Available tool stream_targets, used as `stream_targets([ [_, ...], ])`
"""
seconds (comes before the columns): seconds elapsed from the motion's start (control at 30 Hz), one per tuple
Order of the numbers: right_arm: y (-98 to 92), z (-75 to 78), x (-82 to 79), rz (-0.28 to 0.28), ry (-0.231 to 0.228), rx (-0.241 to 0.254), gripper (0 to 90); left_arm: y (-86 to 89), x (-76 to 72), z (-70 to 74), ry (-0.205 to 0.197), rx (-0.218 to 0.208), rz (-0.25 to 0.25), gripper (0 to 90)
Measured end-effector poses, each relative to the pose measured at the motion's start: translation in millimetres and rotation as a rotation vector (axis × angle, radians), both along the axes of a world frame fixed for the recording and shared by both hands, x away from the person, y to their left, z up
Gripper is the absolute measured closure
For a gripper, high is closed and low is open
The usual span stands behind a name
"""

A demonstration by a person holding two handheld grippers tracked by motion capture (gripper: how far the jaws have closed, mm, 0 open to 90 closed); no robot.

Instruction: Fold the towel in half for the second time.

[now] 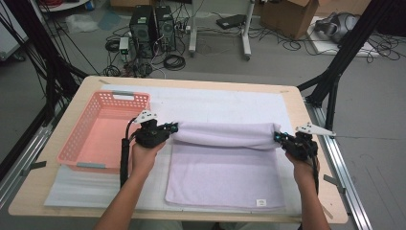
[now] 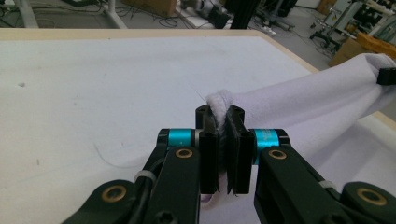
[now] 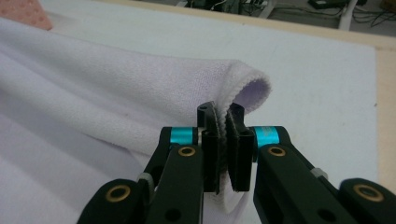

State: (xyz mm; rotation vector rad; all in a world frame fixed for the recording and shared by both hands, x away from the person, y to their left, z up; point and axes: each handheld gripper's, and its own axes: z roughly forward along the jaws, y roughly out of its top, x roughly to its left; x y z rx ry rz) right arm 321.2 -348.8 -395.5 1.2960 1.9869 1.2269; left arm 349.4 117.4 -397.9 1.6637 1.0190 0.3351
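Mid-fold, I judge: my left claw (image 1: pixel 173 127) and right claw (image 1: pixel 278 137) each pinch a towel (image 1: pixel 225 179) corner, lifted mid-frame; next, carry both toward the bottom edge evenly.

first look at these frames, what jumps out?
The pale lilac towel in the middle of the table, its far edge lifted and stretched between the two grippers: the left gripper and the right gripper are each clamped on a corner. Close up, the jaws pinch the hem in both gripper views. Next is the empty pink basket to the left of the towel.
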Motion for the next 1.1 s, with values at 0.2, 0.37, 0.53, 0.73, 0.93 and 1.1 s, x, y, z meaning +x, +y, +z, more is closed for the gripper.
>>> stream_targets([
  [0.2,-2.1,-17.4,-19.7,0.009,0.02,0.013,85.7,-3.5,-16.0,-6.6,0.005,0.009,-0.021,84.9],
  [0.37,-4.6,-25.2,-39.0,0.028,0.031,0.003,85.6,-5.0,-35.4,-13.4,0.006,0.026,-0.046,84.8],
  [0.53,-1.9,-29.8,-57.3,0.058,0.032,-0.017,85.0,-4.1,-53.9,-26.4,0.001,0.05,-0.074,83.9],
  [0.73,-7.3,-30.4,-60.6,0.003,0.077,0.022,47.9,-5.5,-58.1,-27.1,-0.103,0.105,-0.068,51.0],
  [0.93,-17.5,-7.1,-46.2,-0.048,0.06,0.049,41.3,-9.7,-39.5,-23.7,-0.037,0.106,-0.085,45.8],
  [1.1,-7.9,-3.4,-25.4,0.0,0.104,0.04,48.8,-10.9,-35.8,-32.7,0.037,0.112,-0.106,71.6],
])
